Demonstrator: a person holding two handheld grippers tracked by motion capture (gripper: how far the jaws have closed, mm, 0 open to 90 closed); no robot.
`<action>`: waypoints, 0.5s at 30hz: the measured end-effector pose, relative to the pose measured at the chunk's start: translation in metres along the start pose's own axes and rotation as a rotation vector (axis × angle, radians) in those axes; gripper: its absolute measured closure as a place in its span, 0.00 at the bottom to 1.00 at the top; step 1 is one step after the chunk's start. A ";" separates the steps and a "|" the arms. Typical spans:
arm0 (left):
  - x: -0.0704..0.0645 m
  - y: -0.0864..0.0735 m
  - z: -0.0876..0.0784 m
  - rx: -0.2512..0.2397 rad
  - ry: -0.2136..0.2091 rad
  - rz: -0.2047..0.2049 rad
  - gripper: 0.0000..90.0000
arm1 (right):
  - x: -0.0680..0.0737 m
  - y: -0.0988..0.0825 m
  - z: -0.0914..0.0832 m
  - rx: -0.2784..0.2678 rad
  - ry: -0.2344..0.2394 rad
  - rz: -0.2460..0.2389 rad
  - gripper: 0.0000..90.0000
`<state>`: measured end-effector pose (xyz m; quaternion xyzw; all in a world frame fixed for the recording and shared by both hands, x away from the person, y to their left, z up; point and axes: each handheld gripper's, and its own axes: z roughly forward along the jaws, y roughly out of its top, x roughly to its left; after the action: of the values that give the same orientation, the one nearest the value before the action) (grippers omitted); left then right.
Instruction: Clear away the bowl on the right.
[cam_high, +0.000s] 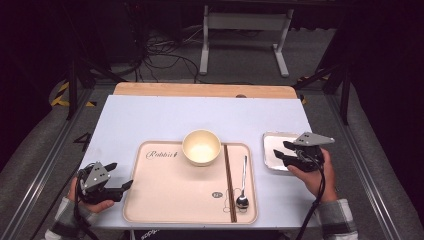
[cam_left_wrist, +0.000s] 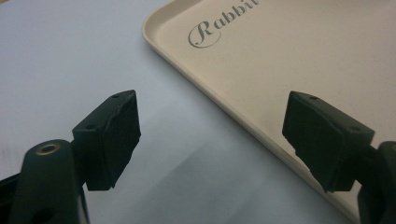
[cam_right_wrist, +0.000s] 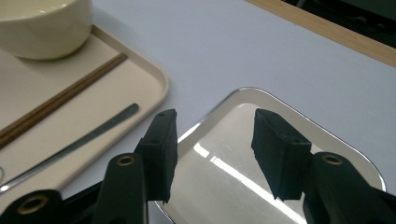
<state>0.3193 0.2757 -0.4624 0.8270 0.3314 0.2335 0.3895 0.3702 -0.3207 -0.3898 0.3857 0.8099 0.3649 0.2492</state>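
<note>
The table (cam_high: 165, 115) bears a beige tray (cam_high: 165, 200) with bowl (cam_high: 201, 147), chopsticks (cam_high: 229, 180) and spoon (cam_high: 243, 187). Right of it sits the steel dish (cam_high: 274, 150); my right gripper (cam_right_wrist: 212, 154) hovers over it, released. My left gripper (cam_left_wrist: 210, 140) gapes at the tray's left edge.

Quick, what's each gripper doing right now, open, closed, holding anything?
Left gripper: open, holding nothing, jaws astride the edge of the beige tray.
Right gripper: open, holding nothing, jaws above the metal tray.
</note>
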 end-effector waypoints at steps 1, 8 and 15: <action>0.000 0.000 0.000 -0.001 0.001 0.001 0.22 | -0.004 -0.003 -0.001 0.001 -0.004 0.012 0.56; 0.001 -0.002 -0.003 -0.004 0.005 -0.008 0.22 | -0.026 -0.022 -0.010 0.027 -0.060 0.071 0.56; 0.001 -0.003 -0.004 0.001 0.007 -0.008 0.22 | -0.045 -0.041 -0.010 0.081 -0.107 0.114 0.56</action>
<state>0.3161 0.2797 -0.4628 0.8250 0.3360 0.2348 0.3890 0.3710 -0.3785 -0.4101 0.4597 0.7863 0.3244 0.2553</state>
